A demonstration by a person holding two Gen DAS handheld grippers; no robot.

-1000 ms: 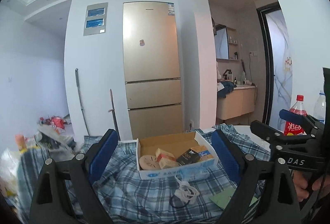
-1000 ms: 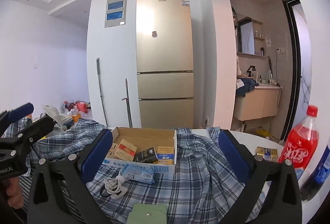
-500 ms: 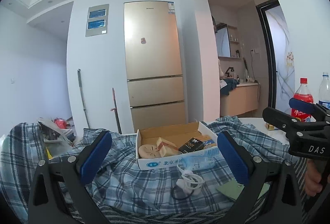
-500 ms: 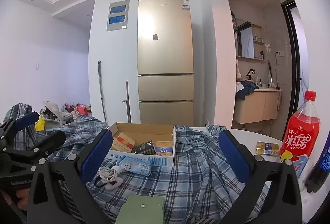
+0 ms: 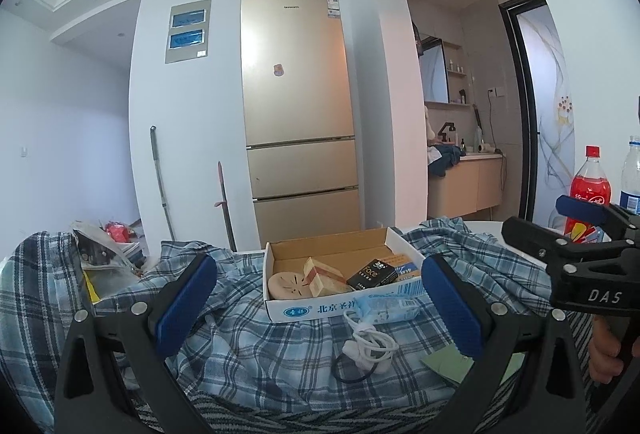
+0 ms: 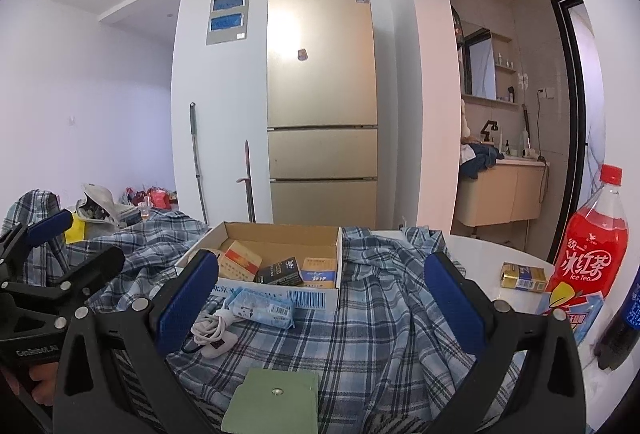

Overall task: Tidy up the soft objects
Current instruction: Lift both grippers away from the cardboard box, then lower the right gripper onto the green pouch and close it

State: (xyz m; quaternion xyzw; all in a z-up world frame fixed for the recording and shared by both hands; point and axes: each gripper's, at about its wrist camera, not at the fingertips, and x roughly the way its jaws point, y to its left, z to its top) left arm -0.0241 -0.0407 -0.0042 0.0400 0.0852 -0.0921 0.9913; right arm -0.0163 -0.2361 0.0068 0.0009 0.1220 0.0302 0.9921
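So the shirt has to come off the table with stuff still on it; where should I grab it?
Take the plaid shirt at its bare, rumpled right part, coming from the right gripper's side; its raised folds give the fingers something to pinch, away from the box, cable and green pouch.

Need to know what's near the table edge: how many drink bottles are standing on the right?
2. A red ice tea bottle stands at the table's right edge; a dark blue-labelled bottle stands right of it, nearer the camera and cut off by the frame. More may be out of view.
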